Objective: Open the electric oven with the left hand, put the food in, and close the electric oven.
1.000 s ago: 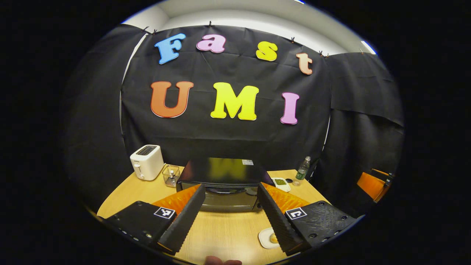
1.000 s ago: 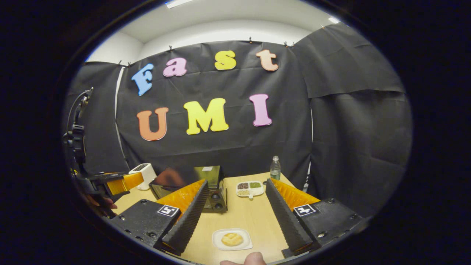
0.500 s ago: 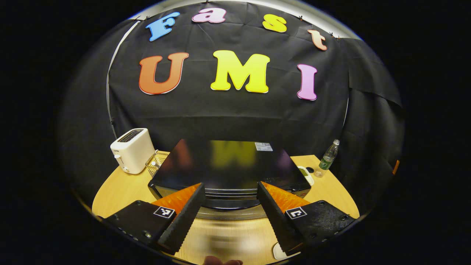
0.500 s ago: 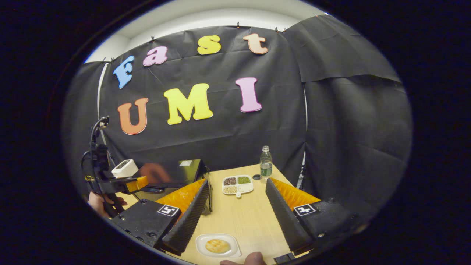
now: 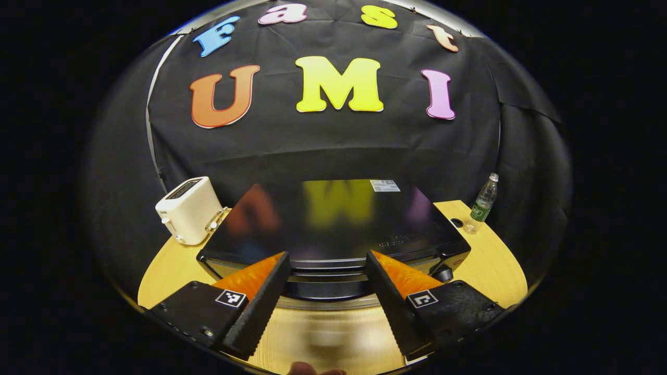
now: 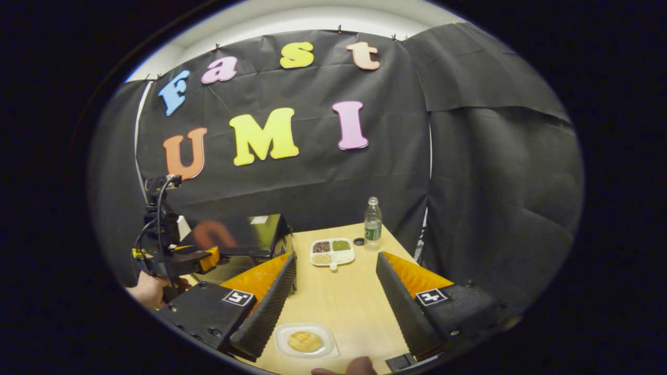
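Fingers of the left gripper (image 5: 325,307) stand well apart at the bottom of the left gripper view, black ribbed pads backed with orange, holding nothing. Between and just above their tips sits the glossy black electric oven (image 5: 333,224), filling the middle of the frame; its flat top mirrors the wall colours, and its curved silver door handle (image 5: 325,302) runs across the gap between the fingers, blurred. The door looks closed. A white two-slot toaster (image 5: 187,216) stands at the oven's left on the round light wooden table (image 5: 495,260), and a clear plastic water bottle with a green label (image 5: 483,202) stands at the right edge of the frame.

In the right gripper view, the right gripper (image 6: 333,307) is likewise spread wide and empty, low over the table (image 6: 344,291). At the bottom centre of that frame, between its fingers, lies a round golden pastry (image 6: 305,341) on a small white rectangular plate (image 6: 281,336). Farther up the table rests a white divided dish of grains (image 6: 332,251), with the bottle (image 6: 372,221) just beyond it. At the left of this frame the left gripper (image 6: 208,258), held by a hand (image 6: 148,289), sits at the front of the oven (image 6: 250,234).
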Motion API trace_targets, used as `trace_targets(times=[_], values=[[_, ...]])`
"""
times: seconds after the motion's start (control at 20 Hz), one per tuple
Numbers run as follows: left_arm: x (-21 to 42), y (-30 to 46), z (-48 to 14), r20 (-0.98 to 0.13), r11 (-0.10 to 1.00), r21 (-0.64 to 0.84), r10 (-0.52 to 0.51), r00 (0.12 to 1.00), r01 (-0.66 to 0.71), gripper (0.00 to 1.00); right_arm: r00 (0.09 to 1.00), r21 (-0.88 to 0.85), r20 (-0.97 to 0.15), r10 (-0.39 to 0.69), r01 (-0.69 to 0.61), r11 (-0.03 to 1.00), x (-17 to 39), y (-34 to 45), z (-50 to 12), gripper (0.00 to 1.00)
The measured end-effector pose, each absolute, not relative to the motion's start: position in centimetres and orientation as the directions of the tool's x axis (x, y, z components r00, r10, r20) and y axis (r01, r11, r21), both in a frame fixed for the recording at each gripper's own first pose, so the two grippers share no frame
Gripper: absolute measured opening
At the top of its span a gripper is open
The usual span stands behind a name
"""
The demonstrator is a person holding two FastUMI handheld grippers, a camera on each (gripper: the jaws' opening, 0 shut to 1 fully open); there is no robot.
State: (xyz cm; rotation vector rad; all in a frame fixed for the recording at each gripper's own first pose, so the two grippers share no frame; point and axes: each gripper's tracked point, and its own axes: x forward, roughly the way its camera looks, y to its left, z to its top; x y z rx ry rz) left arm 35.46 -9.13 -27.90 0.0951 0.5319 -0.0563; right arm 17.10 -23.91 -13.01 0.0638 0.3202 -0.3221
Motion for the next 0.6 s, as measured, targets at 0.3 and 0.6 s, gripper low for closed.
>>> trace_targets(times=[0.3,0.6], values=[[27.9,-8.4,-34.2,-0.672,0.999,-0.032,-0.052,0.739,0.042,0.96,0.9,0.004,-0.309,-0.308,0.325,0.946,15.7,-22.7,-12.1,0.96],[22.0,-7.5,-38.5,-0.729,0.996,-0.063,-0.089,0.679,0.063,0.96,0.885,-0.033,-0.325,-0.333,0.341,0.939,12.4,-21.8,-12.3,0.97]])
